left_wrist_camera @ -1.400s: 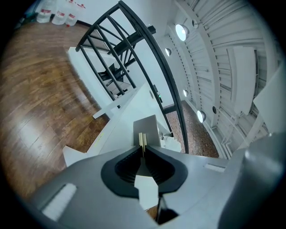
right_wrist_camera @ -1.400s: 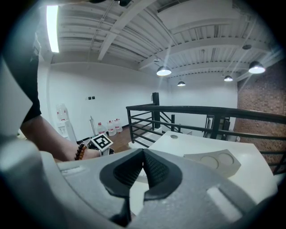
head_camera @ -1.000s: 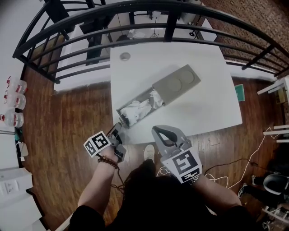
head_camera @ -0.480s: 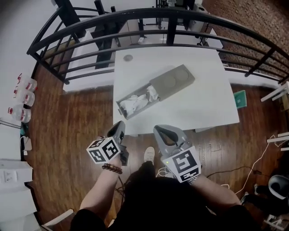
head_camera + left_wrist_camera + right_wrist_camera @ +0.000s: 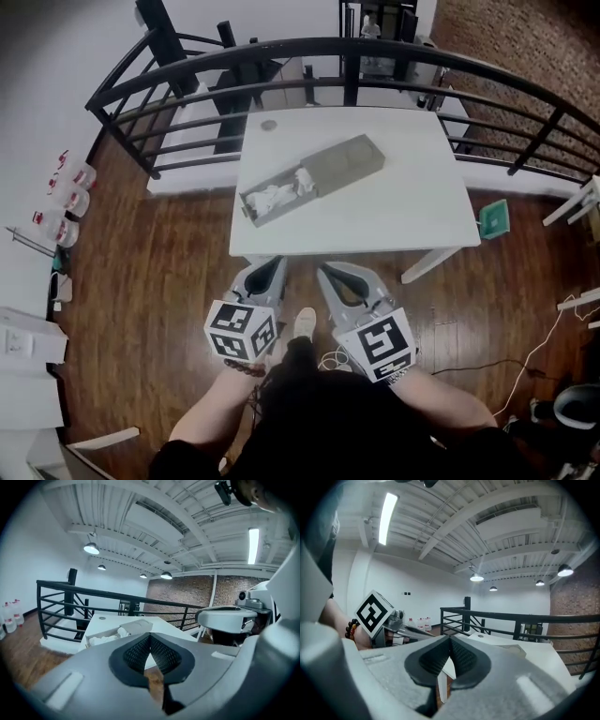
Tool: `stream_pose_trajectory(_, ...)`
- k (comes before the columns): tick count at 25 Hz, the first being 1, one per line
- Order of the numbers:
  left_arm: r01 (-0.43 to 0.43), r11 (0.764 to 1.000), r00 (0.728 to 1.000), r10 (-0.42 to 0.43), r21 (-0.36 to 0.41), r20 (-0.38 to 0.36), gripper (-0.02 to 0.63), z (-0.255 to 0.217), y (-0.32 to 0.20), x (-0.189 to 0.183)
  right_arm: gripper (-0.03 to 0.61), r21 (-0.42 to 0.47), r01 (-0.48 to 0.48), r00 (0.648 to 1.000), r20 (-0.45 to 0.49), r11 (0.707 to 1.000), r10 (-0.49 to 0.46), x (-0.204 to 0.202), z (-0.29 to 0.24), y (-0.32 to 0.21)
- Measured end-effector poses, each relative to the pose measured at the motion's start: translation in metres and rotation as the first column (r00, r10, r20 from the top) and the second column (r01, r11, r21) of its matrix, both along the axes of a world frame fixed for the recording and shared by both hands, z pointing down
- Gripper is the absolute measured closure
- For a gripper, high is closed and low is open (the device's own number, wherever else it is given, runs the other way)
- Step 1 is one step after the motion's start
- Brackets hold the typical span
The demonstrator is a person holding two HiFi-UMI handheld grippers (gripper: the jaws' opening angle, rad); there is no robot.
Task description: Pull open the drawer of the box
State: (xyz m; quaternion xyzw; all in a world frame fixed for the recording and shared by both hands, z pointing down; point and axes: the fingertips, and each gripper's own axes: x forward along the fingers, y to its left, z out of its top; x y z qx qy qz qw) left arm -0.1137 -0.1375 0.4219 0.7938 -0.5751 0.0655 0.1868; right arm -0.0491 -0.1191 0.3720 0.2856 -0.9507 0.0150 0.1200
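While the left gripper (image 5: 267, 272) and right gripper (image 5: 339, 277) hang closed on nothing before the table (image 5: 403, 211), the box (image 5: 349, 157) lies diagonal on it — drawer (image 5: 272, 200) out toward its near-left corner.

Open wooden floor (image 5: 187, 281) runs between the white table (image 5: 394, 216) and the two grippers, left gripper (image 5: 262, 274) and right gripper (image 5: 334, 276), so that gap is free. Up on the table, the box (image 5: 345, 159) and its pulled-out drawer (image 5: 272, 199) take a slanted strip left of centre, and the right half lies bare. Black railing (image 5: 347, 45) fences the far side and wraps both corners. Bottles (image 5: 67, 199) line the floor at far left.
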Motion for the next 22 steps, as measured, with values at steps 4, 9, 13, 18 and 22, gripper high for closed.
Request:
stream_pose_trajectory(4,-0.010,1.000,1.000,0.009,0.025,0.025,0.597,-0.016,0.033,0.030,0.586,0.017,0.011,1.000,0.028,1.000,-0.012,0.018,-0.009,0.033)
stream_pose_trajectory(9,-0.002,0.999,0.999,0.001,0.034,0.042,0.597,-0.026,0.070,0.054,0.586,0.031,0.010,0.999,0.047,0.999,-0.012,0.038,-0.022,0.063)
stream_pose_trajectory(13,0.001,0.999,0.999,-0.003,0.044,0.050,0.597,-0.033,0.088,0.063,0.586,0.046,0.023,0.998,0.050,0.999,-0.025,0.041,-0.026,0.082)
stream_pose_trajectory(18,0.006,0.998,0.999,-0.009,0.060,0.054,0.598,-0.042,0.104,0.057,0.586,0.046,0.017,0.997,0.069,0.999,-0.020,0.034,-0.030,0.094)
stream_pose_trajectory(22,0.003,0.997,0.998,-0.008,0.079,0.063,0.597,-0.052,0.108,0.047,0.586,0.054,0.011,0.997,0.078,0.998,-0.015,0.025,-0.037,0.094)
